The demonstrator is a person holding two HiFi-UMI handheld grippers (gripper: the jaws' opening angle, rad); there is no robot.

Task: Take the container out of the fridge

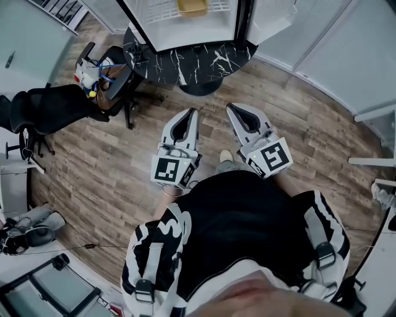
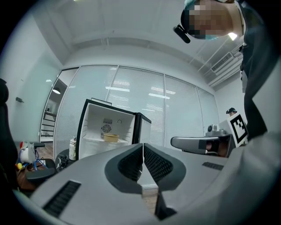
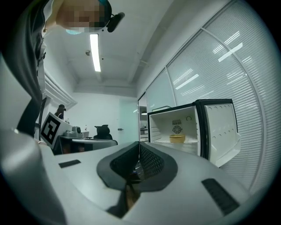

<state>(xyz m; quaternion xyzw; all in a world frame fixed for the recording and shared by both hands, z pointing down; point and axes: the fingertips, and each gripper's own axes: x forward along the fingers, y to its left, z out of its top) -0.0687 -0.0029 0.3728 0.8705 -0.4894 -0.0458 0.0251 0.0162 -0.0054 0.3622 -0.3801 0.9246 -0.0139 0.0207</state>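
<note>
A small fridge (image 2: 105,132) stands open ahead on a round black marble table (image 1: 192,62). A yellow container (image 2: 111,137) sits on its white shelf, also visible as the container (image 3: 177,139) in the right gripper view and as the container (image 1: 192,6) at the top of the head view. My left gripper (image 1: 189,114) and right gripper (image 1: 234,111) are held side by side over the wooden floor, well short of the fridge, pointing toward it. Both are shut with nothing between their jaws.
The fridge door (image 3: 221,129) hangs open to the right. A black office chair (image 1: 55,108) with clutter stands to the left of the table. Glass partition walls (image 1: 346,56) run along the right. A white jug (image 2: 73,148) stands beside the fridge.
</note>
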